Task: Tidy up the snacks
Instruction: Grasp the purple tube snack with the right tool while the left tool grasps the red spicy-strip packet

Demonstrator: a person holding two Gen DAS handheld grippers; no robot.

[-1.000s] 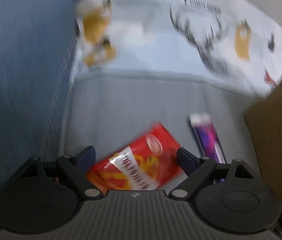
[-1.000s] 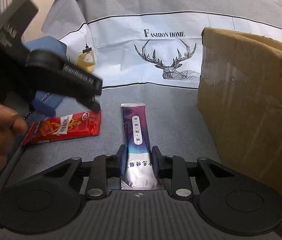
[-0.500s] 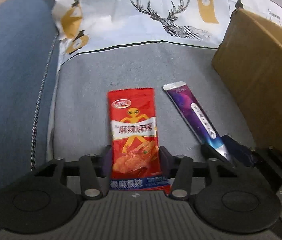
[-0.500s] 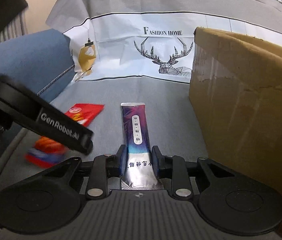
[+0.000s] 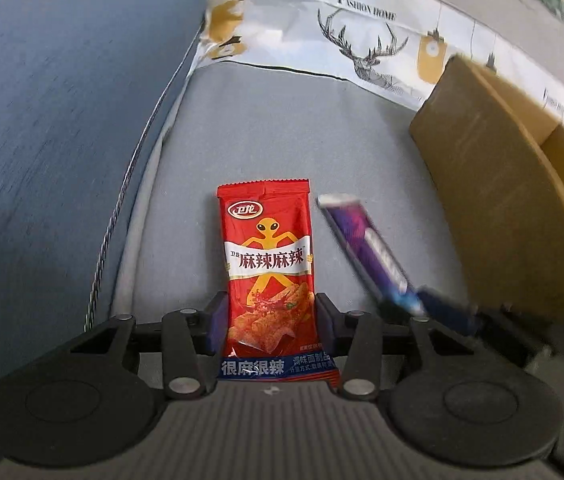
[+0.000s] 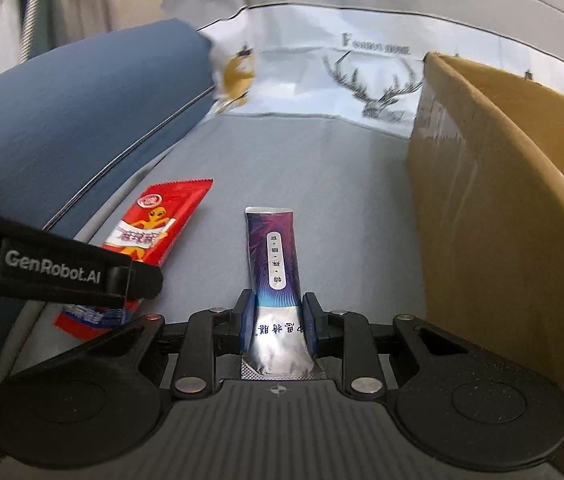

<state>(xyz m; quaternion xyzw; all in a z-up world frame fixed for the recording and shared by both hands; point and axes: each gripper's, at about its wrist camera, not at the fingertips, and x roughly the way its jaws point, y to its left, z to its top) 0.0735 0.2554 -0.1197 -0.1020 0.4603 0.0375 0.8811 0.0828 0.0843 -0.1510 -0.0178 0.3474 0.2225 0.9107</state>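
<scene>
My left gripper [image 5: 270, 324] is shut on a red snack packet [image 5: 268, 264] with a yellow alien figure, held lifted above the grey sofa seat [image 5: 282, 132]. My right gripper [image 6: 278, 320] is shut on a long purple stick packet [image 6: 274, 256], also lifted. The purple packet [image 5: 366, 240] shows blurred to the right in the left wrist view. The red packet [image 6: 154, 224] and the left gripper's side [image 6: 62, 272] show at the left in the right wrist view. An open cardboard box [image 6: 514, 184] stands to the right.
A blue cushion [image 5: 54, 128] rises on the left. A white deer-print cloth [image 5: 362, 40] covers the sofa back. The cardboard box [image 5: 514, 184] has its opening at the top right.
My left gripper closed on the red packet and lifted it. Both grippers rose with their packets. The right gripper kept its hold on the purple packet.
</scene>
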